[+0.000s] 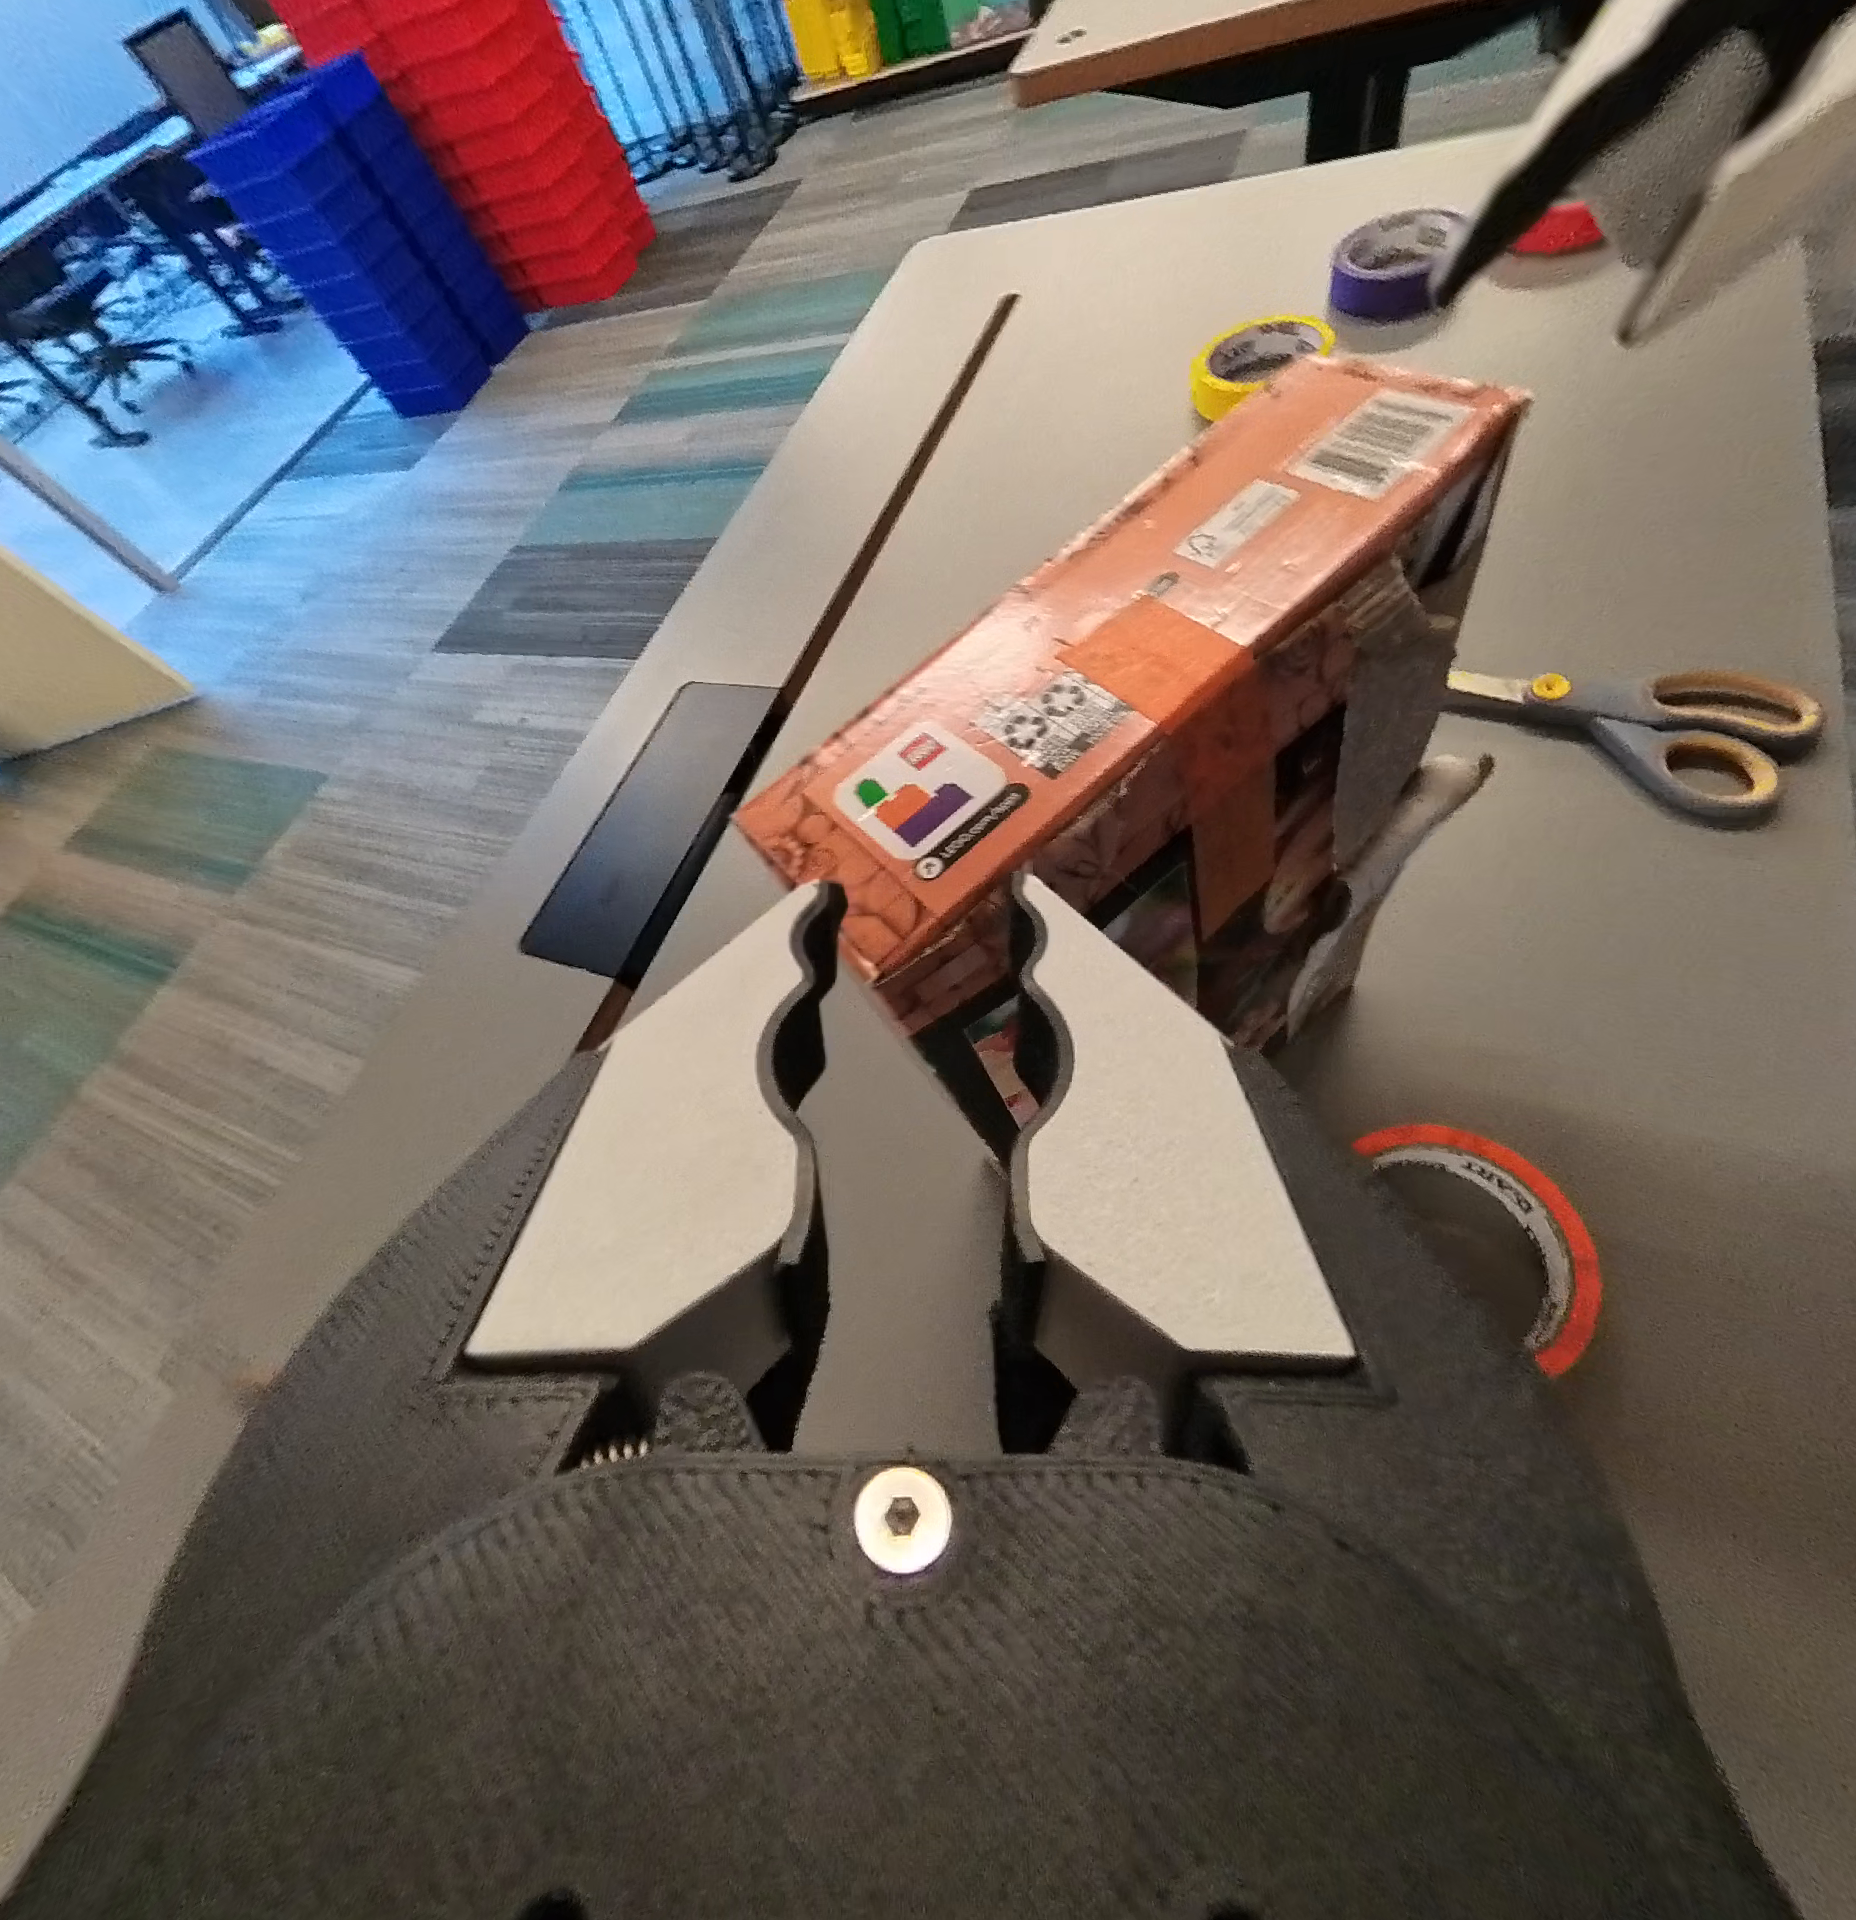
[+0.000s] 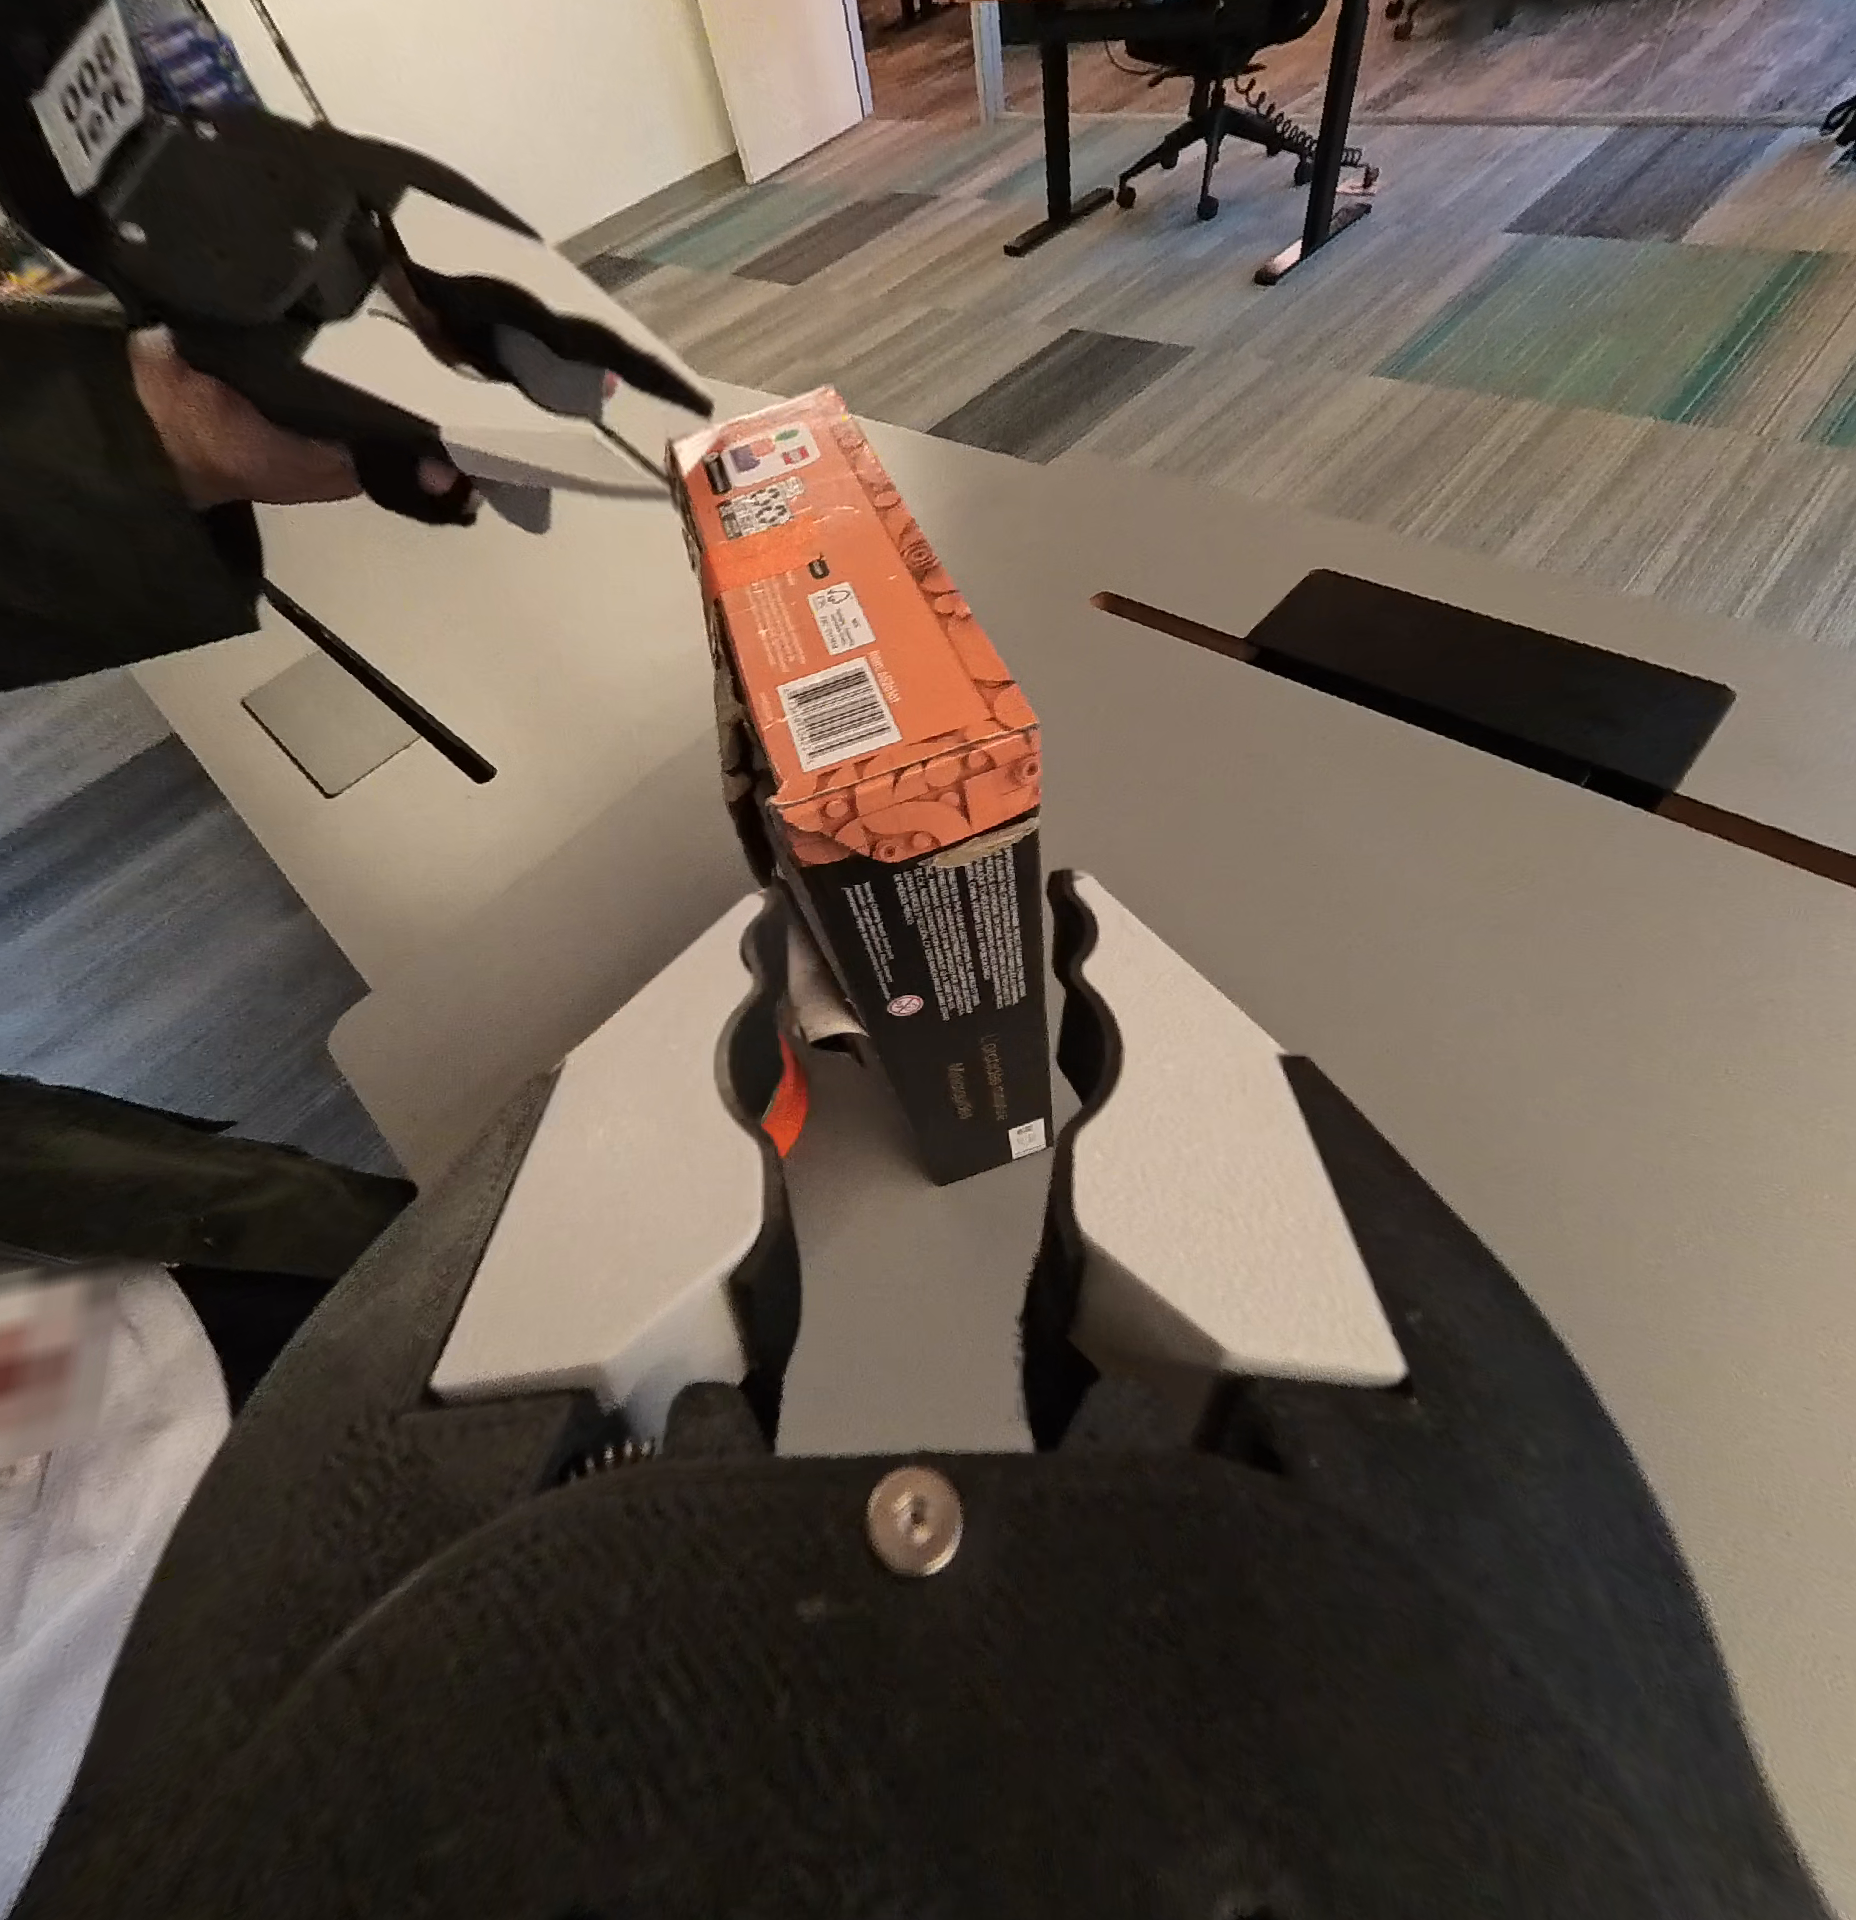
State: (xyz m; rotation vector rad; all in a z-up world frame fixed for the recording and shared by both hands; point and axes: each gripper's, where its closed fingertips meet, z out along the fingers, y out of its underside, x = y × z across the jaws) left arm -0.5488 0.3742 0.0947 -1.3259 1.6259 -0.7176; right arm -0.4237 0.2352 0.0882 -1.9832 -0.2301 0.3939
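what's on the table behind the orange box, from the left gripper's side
Behind the orange box lie a yellow tape roll, a purple tape roll and something red, mostly covered by the right gripper. The box hides the table directly behind it.

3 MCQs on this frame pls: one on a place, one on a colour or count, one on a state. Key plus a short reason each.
1. Where do the scissors lie?
A. On the table, beyond the box
B. On top of the box
C. On the floor

2. What colour is the tape roll nearest the left gripper?
A. Purple
B. Yellow
C. Orange-red

3. How does the orange box stand?
A. Flat on its broad face
B. Upright on a narrow edge
C. Lifted clear of the table

Key:
1 A: the scissors rest on the grey table, on the far side of the box from the left gripper.
2 C: the orange-red roll sits right beside the gripper; the yellow roll and purple roll lie past the box.
3 B: in the right wrist view its narrow black end meets the table, with the right gripper open around that end.
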